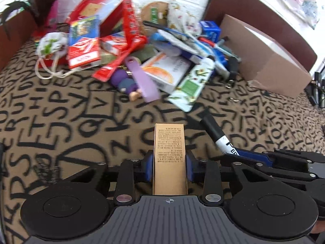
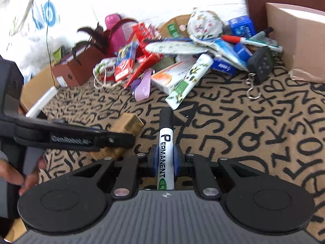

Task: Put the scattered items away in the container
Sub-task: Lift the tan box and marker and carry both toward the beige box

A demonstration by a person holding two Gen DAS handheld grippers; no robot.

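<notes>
My left gripper point(image 1: 169, 162) is shut on a slim gold box point(image 1: 169, 152) with small print, held above the lettered cloth. My right gripper point(image 2: 165, 158) is shut on a white permanent marker point(image 2: 166, 152) with a black cap. The marker also shows in the left wrist view point(image 1: 219, 136), just right of the gold box. The gold box also shows in the right wrist view point(image 2: 126, 126), behind the left gripper's black finger point(image 2: 81, 138). A pile of scattered items point(image 1: 142, 46) lies ahead on the cloth. A cardboard box point(image 1: 270, 61) stands at the pile's right.
The pile holds red packets point(image 1: 83, 42), a purple tag point(image 1: 142, 79), an orange-print carton point(image 1: 168, 69), a floral tube point(image 2: 189, 77), blue packs and pens point(image 2: 243, 38). A brown planter box point(image 2: 79, 67) with dark feathers stands left. A black keyring device point(image 2: 261, 65) lies by the cardboard box point(image 2: 298, 40).
</notes>
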